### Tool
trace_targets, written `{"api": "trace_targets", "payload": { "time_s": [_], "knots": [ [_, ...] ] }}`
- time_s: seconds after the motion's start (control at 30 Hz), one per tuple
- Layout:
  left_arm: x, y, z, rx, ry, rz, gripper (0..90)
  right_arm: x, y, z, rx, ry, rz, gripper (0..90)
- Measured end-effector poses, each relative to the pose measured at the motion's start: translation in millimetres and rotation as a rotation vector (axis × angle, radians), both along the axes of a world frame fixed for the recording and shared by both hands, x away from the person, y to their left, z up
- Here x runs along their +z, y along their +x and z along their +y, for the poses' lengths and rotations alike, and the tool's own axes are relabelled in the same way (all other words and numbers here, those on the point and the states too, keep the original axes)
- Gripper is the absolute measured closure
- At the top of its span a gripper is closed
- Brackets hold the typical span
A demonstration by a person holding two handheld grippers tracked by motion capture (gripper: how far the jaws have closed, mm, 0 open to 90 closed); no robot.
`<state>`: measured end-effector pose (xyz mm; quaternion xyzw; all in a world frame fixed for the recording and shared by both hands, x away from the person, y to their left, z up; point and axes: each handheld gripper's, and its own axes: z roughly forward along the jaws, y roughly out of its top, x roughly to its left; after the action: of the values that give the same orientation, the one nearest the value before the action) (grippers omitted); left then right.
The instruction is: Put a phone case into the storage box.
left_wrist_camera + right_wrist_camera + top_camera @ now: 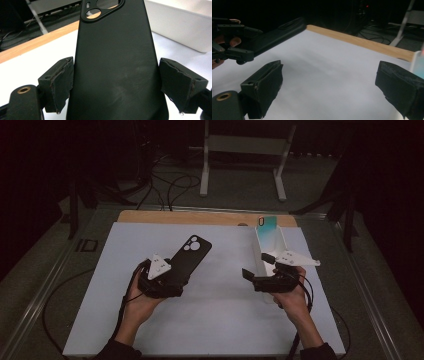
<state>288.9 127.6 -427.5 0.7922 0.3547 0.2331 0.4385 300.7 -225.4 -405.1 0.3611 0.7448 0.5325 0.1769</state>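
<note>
Two grippers show in the high view: the left gripper [172, 279] carries a black phone case [187, 257] above the white table [220, 320]. In the left gripper view, its pads [61, 82] press the case edges. In the right gripper view, the right gripper [328, 85] stands wide open, holding nothing.

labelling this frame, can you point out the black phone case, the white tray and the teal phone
black phone case [115, 62], left gripper view, middle of its back
white tray [261, 251], high view, left wall
teal phone [267, 224], high view, its back

Open white mat [220, 315] between both hands; white tray [270, 245] along the far right.
</note>
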Motion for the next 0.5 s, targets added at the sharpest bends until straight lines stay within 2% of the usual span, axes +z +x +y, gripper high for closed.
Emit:
{"api": "trace_targets", "payload": {
  "time_s": [0.3, 0.5],
  "knots": [
    [6.0, -9.6, -16.8, -0.069, -0.013, -0.026, 16.2, 1.1, 9.0, 21.9, 0.063, 0.032, 0.046, 7.1],
    [6.9, -14.2, -28.3, -0.112, -0.019, -0.034, 16.2, 2.7, 15.9, 35.8, 0.119, 0.070, 0.104, 7.8]
  ]
}}
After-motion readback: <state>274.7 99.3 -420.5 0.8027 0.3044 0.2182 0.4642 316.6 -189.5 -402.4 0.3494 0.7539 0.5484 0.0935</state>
